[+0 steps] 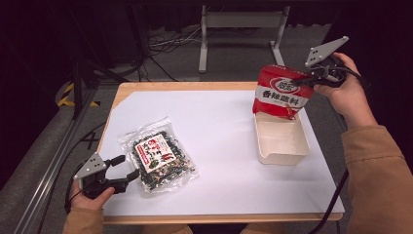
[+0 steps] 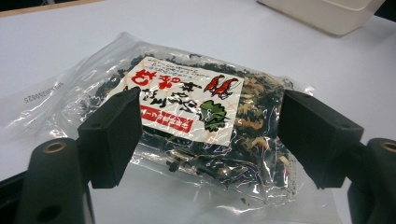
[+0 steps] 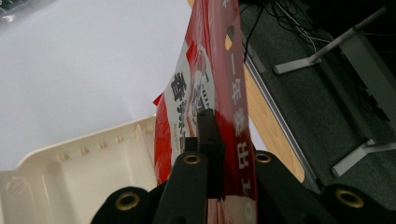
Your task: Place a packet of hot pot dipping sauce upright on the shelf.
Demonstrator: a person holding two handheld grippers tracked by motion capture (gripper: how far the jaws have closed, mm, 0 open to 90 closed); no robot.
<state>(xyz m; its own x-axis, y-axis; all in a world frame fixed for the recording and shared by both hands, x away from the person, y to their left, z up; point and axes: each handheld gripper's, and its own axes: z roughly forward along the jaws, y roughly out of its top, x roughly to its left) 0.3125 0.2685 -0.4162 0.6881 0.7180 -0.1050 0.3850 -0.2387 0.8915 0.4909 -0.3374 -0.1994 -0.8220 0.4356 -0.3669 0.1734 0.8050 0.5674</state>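
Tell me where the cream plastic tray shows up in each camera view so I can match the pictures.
High view: the cream tray sits right of centre on the white sheet, under the red packet.
Left gripper view: its corner shows at the top right edge, beyond the seaweed bag.
Right gripper view: it lies at lower left, left of the red packet.
Shared landmark: the white sheet.

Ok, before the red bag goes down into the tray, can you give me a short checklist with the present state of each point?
1. Right gripper shut on the red bag: ok.
2. Red bag above the cream tray, its lower edge at the far rim: ok.
3. Tray inside bare: ok.
4. Left gripper open and away from the tray, beside the clear seaweed packet: ok.
5. Packet apart from the tray: ok.
6. Bag sealed at top: cannot tell.
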